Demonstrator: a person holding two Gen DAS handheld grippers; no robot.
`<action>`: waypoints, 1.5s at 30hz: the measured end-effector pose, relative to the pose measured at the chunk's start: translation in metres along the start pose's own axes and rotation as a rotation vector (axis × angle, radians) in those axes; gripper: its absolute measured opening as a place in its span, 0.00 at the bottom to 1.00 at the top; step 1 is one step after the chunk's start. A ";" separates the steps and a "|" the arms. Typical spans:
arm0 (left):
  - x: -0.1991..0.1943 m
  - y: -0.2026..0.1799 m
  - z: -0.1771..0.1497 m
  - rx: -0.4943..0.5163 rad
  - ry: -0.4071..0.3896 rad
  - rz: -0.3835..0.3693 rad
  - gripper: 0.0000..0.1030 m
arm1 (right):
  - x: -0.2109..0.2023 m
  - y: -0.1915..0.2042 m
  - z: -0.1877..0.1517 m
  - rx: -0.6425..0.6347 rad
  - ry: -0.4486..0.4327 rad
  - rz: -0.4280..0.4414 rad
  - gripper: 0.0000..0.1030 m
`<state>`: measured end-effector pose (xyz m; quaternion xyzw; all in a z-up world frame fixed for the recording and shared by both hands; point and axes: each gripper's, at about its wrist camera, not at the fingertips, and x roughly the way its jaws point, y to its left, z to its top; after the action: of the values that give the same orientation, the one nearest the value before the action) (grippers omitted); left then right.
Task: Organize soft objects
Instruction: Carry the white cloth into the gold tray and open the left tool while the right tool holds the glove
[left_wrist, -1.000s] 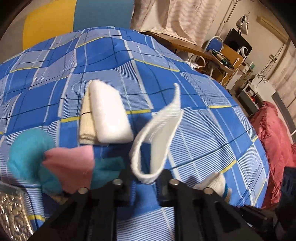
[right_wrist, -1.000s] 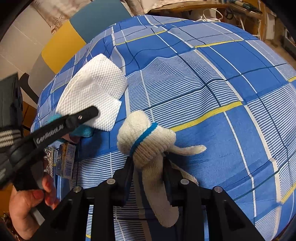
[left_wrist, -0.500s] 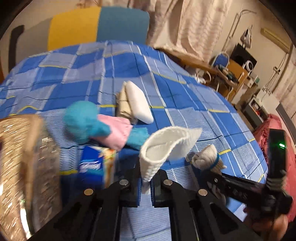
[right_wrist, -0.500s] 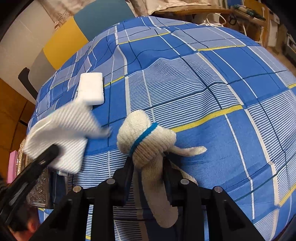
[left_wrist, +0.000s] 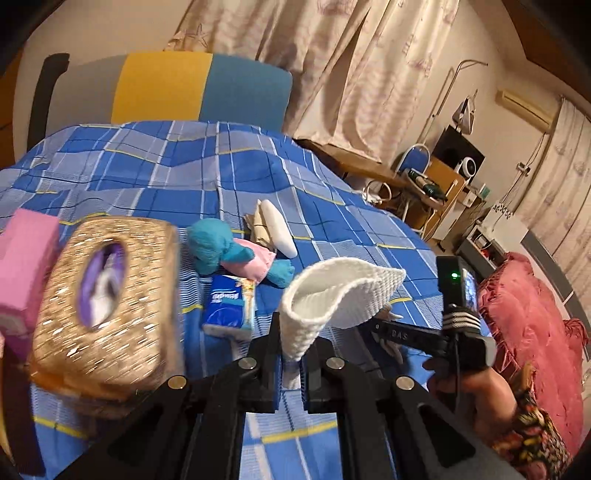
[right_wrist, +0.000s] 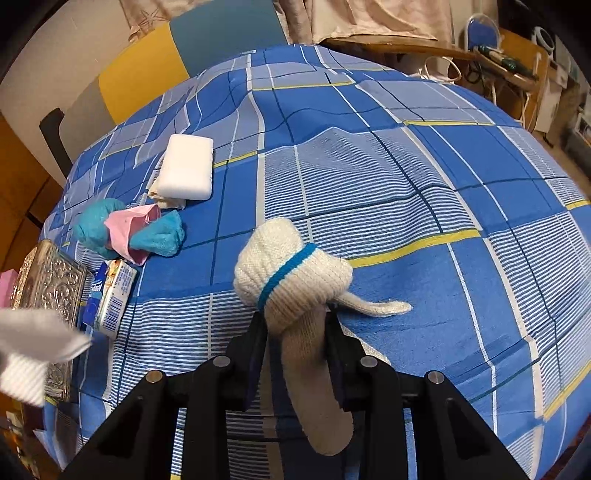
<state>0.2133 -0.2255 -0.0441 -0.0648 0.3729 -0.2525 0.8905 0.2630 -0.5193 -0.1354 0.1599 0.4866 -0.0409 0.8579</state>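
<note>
Left gripper (left_wrist: 291, 354), low in the middle: pinched tight on a white cloth (left_wrist: 332, 295) curling up above the blue bed cover (left_wrist: 258, 177). Right gripper (right_wrist: 295, 332), low middle too: squeezing a cream glove (right_wrist: 291, 280), maybe balled up. Gold tissue box (left_wrist: 110, 295) at left, blurry.

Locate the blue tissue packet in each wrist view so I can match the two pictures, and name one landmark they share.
Left wrist view: the blue tissue packet lies left of centre on the bedspread, between the gold tissue box and the white cloth the left gripper holds.
Right wrist view: the blue tissue packet lies at the left edge, beside the gold tissue box.
Shared landmark: the teal and pink cloth bundle, just beyond the packet.
</note>
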 end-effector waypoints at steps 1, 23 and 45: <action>-0.007 0.004 -0.002 -0.008 -0.007 -0.003 0.05 | -0.001 0.000 0.000 0.002 -0.003 0.001 0.29; -0.140 0.137 -0.036 -0.200 -0.184 0.125 0.05 | -0.033 0.047 -0.027 -0.107 -0.102 -0.015 0.27; -0.206 0.316 -0.100 -0.544 -0.208 0.395 0.05 | -0.061 0.062 -0.059 -0.075 -0.181 0.018 0.27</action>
<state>0.1482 0.1578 -0.0811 -0.2516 0.3393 0.0414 0.9055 0.1964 -0.4477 -0.0978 0.1276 0.4069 -0.0292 0.9040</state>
